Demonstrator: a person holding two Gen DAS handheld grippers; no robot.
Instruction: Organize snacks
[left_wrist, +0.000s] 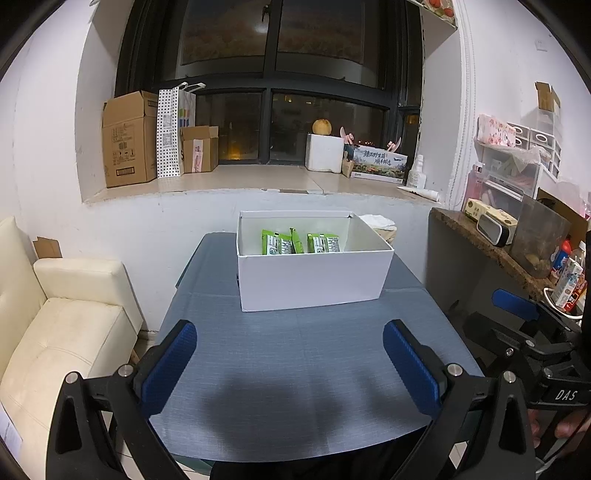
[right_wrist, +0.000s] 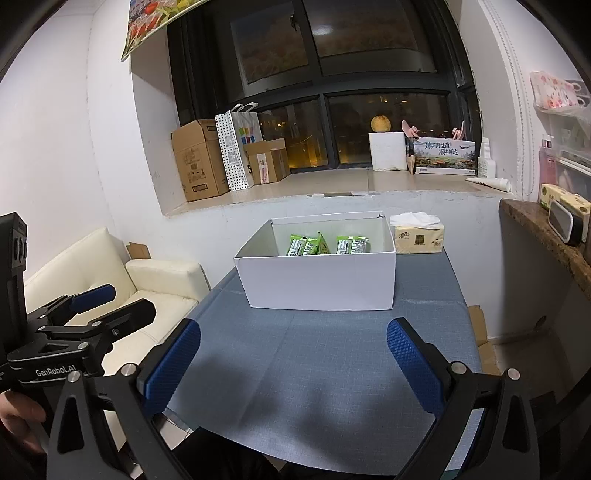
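The green snack packets (left_wrist: 301, 243) already lie in the white box (left_wrist: 314, 278); both the left gripper (left_wrist: 290, 363) and the right gripper (right_wrist: 293, 363) are wide open and empty, so it seems nearly finished.

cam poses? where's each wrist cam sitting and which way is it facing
Left wrist: on the left hand-held gripper, over the near table edge, facing the white box and window; own open blue fingers show, with the right hand-held gripper at the right edge.
Right wrist: on the right hand-held gripper, same heading, slightly rightward; open fingers and the left unit at left.
Shared: box, green snack packs, table.
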